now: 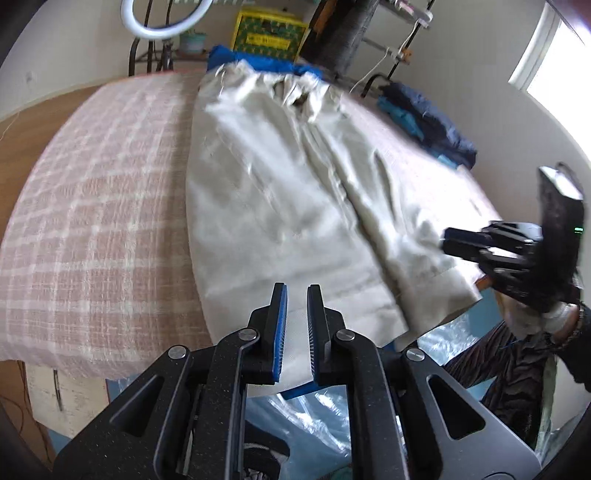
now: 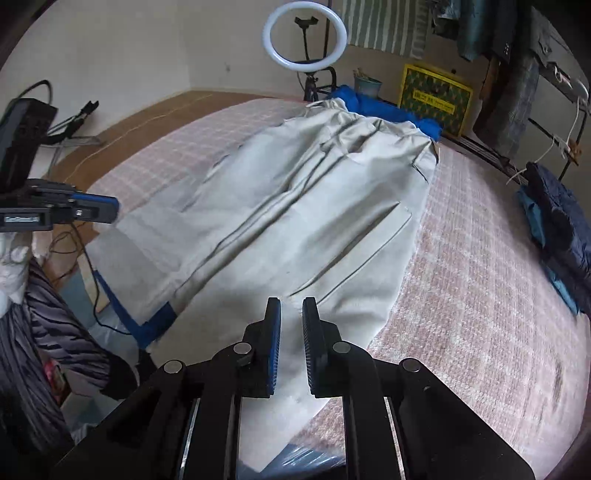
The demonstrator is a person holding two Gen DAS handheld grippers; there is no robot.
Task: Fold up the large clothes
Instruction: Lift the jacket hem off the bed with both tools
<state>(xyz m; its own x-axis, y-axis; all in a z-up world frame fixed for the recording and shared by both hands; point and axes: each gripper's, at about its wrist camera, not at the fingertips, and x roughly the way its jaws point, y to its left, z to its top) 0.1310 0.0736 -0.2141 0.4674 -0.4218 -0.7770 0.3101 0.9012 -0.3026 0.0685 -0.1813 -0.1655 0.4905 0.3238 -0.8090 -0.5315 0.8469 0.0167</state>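
Beige trousers [image 1: 280,177] lie spread lengthwise on a pink-checked bed cover [image 1: 92,206], both tongs above their near end.

Waistband is at the far end, against a blue cloth [image 1: 255,61]; the leg hems reach the near edge of the bed, and one hangs slightly over it. The left tongs [image 1: 296,291] hover over the left leg's hem, jaws nearly closed with a narrow gap and nothing between them. The right tongs [image 2: 291,306] hang over the right leg near its hem, jaws likewise almost together and empty, no cloth pinched. A ring light [image 2: 305,35] and a yellow crate [image 2: 436,98] stand beyond the far end. Dark folded clothes [image 2: 557,218] sit at the bed's right edge.
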